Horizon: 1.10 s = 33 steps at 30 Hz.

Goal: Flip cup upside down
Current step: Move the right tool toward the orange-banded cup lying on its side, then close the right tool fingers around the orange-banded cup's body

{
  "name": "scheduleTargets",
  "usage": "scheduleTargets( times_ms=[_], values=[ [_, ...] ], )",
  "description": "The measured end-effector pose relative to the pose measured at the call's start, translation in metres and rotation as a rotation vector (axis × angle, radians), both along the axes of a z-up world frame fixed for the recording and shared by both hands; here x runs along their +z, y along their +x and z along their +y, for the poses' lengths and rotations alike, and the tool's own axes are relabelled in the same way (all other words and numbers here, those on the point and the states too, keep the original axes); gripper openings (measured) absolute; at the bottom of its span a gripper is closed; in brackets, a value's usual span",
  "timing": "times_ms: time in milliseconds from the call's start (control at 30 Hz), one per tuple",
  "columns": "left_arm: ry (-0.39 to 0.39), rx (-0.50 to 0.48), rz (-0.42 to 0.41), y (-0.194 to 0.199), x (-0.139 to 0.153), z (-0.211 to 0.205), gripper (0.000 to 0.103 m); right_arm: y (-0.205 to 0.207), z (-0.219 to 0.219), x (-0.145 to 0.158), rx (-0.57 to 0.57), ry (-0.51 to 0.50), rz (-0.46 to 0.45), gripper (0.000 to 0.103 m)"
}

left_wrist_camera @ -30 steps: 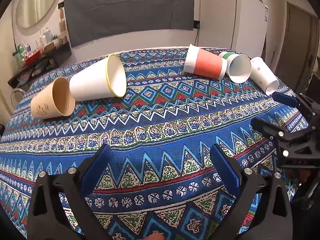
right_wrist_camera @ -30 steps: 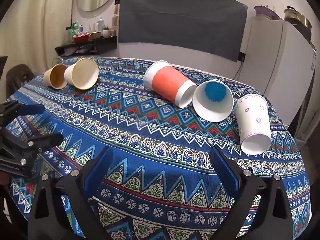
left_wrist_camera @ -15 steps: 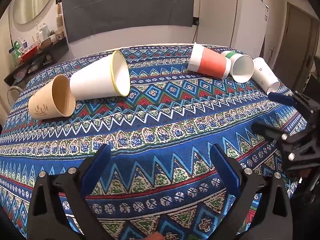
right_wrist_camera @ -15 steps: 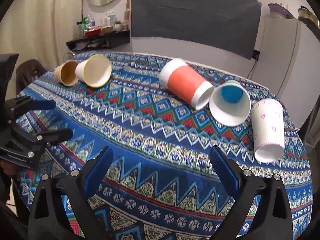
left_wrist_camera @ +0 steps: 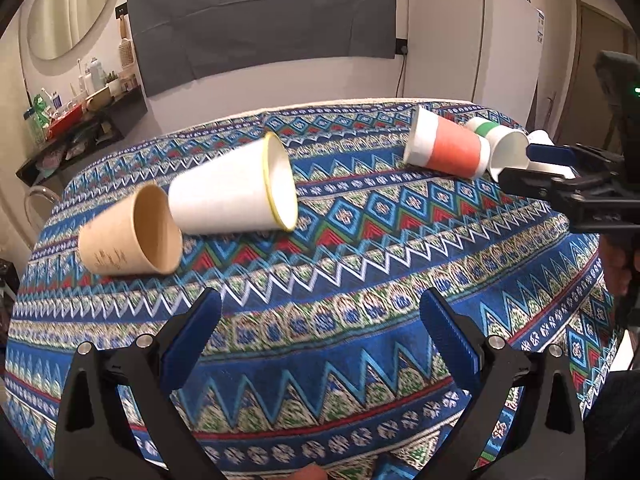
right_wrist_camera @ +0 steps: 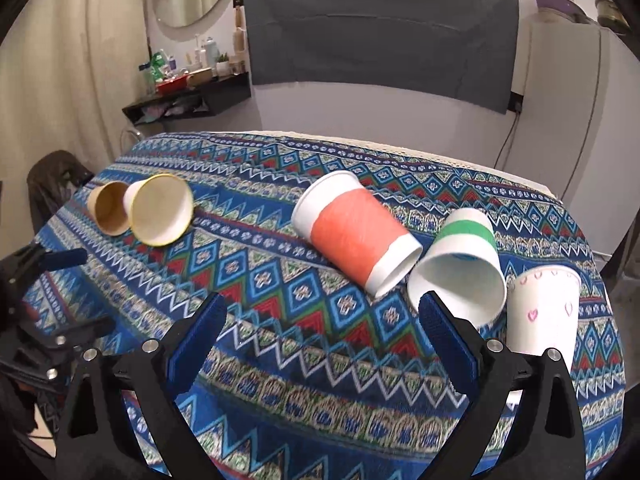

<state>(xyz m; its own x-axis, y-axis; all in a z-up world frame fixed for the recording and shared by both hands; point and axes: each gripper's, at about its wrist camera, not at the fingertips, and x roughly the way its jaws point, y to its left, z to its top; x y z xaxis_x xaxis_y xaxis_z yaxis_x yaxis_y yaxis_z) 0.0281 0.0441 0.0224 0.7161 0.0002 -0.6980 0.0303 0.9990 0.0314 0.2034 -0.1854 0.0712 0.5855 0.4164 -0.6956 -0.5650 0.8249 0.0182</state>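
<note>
Both tongs, left gripper [left_wrist_camera: 320, 332] and right gripper [right_wrist_camera: 322, 334], wide open, empty, above patterned tablecloth [left_wrist_camera: 360, 264]; grey wall cloth [right_wrist_camera: 380, 36] behind.

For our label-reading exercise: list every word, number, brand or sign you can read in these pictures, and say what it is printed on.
Nothing can be read for certain.
Brown cup: dark print on its side, too blurred to read.
White fridge: sticker at its right edge, too small to read.
Shelf bottles: labels too small to read.
Heart-patterned cup: pink hearts only, no words.
</note>
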Motion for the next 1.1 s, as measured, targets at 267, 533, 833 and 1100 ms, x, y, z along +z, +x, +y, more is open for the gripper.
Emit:
scheduleTargets(
  times_ms=[267, 533, 833, 1100],
  values=[
    [-0.004, 0.004, 0.017, 0.015, -0.003, 0.013, 0.097, 0.039, 0.028, -0.007, 0.056, -0.121, -0.016, 0.093],
    [-0.053, 0.022, 0.054, 0.022, -0.011, 0.026, 0.097, 0.068, 0.038, -0.027, 0.068, -0.225, -0.011, 0.092],
    [-0.008, -0.003, 0.038, 0.018, -0.011, 0.015, 0.097, 0.081, 0.031, -0.031, 0.066, -0.199, 0.052, 0.053],
    [0.012, 0.016, 0.040, 0.019, -0.014, 0.014, 0.097, 0.071, 0.020, -0.029, 0.068, -0.125, 0.075, 0.053]
  ],
)
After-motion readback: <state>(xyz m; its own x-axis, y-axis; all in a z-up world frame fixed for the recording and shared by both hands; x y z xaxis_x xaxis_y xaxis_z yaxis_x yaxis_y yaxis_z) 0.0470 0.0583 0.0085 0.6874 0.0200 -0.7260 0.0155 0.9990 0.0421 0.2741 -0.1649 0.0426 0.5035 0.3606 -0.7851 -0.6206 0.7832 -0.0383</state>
